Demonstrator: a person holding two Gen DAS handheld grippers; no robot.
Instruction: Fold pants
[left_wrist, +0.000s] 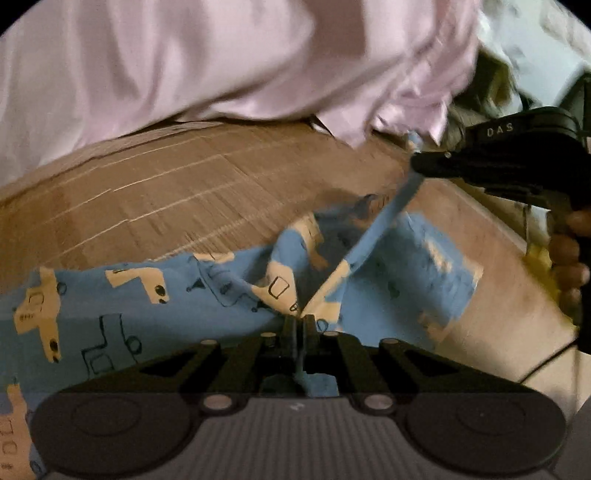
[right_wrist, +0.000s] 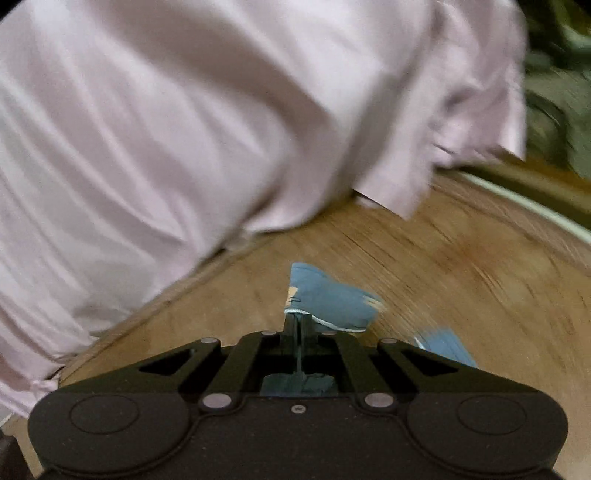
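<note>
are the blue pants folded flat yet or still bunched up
Still bunched up: the blue pants are rumpled, pinched by the left gripper, with a strip pulled taut up to the right gripper.

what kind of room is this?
Likely a home bedroom: pink bedding draped over a wood-plank floor, with child-size blue printed pants pinched in both the left gripper and the right gripper.

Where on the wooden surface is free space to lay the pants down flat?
Bare wood lies between the pink cloth and the blue pants; a smaller strip shows beyond the right gripper. It is crowded near the left gripper, where the pants bunch.
</note>
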